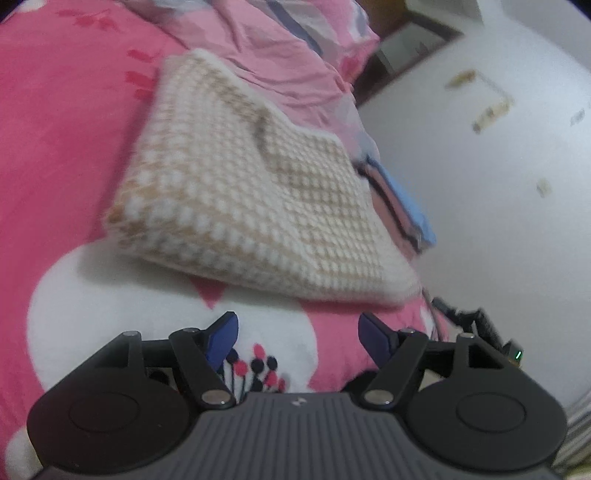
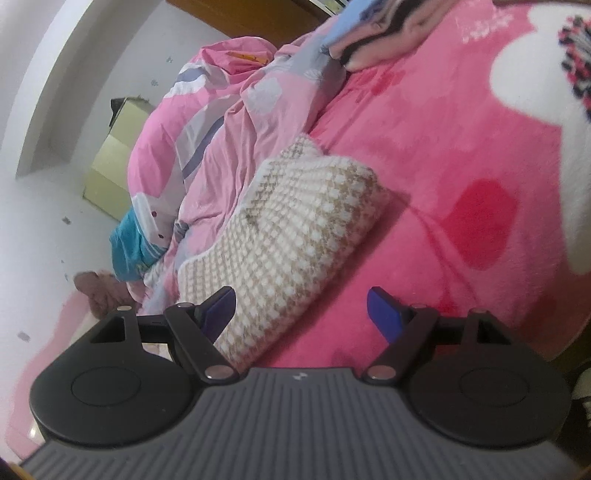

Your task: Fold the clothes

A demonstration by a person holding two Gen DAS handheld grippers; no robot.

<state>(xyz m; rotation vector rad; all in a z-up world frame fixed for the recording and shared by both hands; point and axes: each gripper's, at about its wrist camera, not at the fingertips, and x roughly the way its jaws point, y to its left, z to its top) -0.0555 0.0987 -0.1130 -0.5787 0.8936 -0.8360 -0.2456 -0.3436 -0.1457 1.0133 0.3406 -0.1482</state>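
Observation:
A folded cream-and-tan knitted garment [image 1: 243, 192] lies on the pink flowered blanket [image 1: 55, 147]. My left gripper [image 1: 299, 338] hovers just short of its near edge, jaws open, nothing between the blue pads. In the right wrist view the same knit [image 2: 291, 236] lies folded on the blanket [image 2: 424, 147]. My right gripper [image 2: 301, 314] is open at the knit's near end. Its left fingertip [image 2: 221, 306] overlaps the knit's edge in the picture, while the right fingertip [image 2: 384, 314] is over bare blanket. Nothing is gripped.
A crumpled pink duvet [image 1: 288, 48] lies behind the knit, seen also as the duvet [image 2: 210, 122] on the right wrist's left. A stack of folded clothes [image 2: 376, 33] sits at the far end of the bed. White floor [image 1: 480, 166] lies beside the bed.

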